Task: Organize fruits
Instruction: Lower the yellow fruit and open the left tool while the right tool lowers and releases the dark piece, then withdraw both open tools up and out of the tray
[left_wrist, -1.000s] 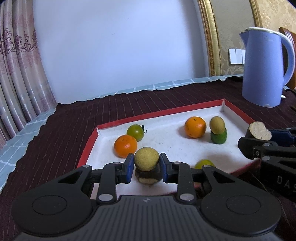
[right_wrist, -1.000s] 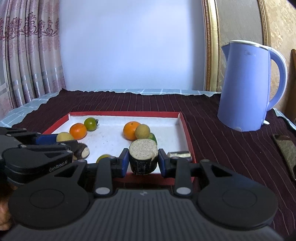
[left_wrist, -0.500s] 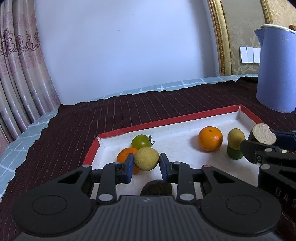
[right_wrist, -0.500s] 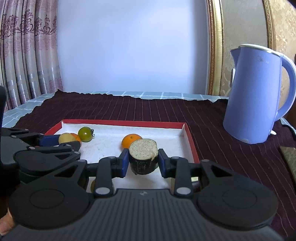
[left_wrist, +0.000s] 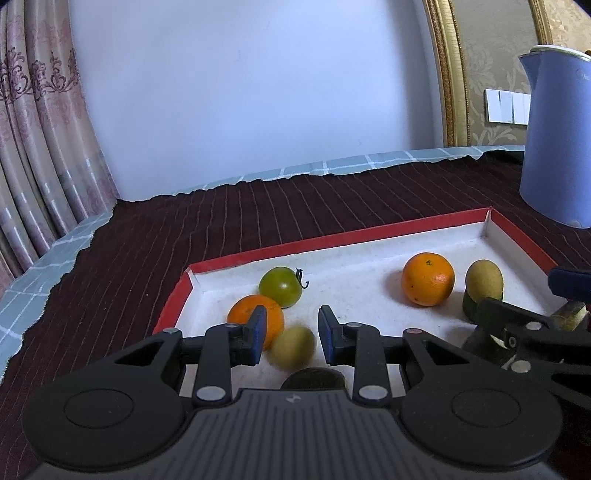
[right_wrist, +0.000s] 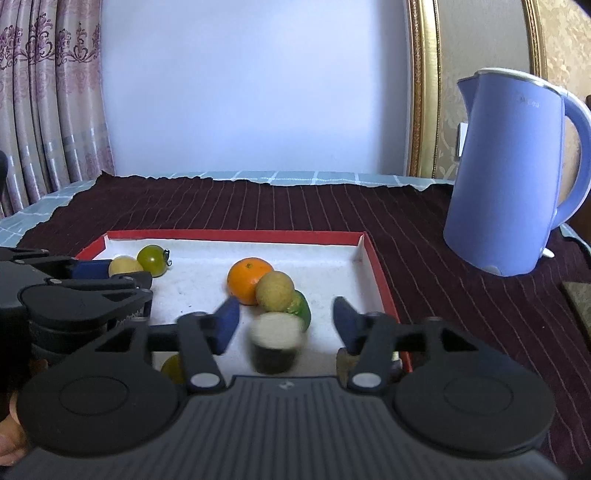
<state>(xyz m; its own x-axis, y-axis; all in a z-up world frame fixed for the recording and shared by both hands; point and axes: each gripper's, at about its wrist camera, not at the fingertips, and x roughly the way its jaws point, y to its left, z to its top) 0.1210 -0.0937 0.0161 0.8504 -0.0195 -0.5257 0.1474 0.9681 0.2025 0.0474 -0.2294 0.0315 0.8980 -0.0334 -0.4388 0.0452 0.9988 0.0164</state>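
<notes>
Left wrist view: the left gripper (left_wrist: 290, 334) had its jaws apart, a blurred yellow-green fruit (left_wrist: 292, 346) loose between them over the red-rimmed tray (left_wrist: 332, 242). The right gripper (right_wrist: 284, 325) had jaws opening, an eggplant chunk (right_wrist: 275, 345) untouched between them, near the tray's front edge.
</notes>
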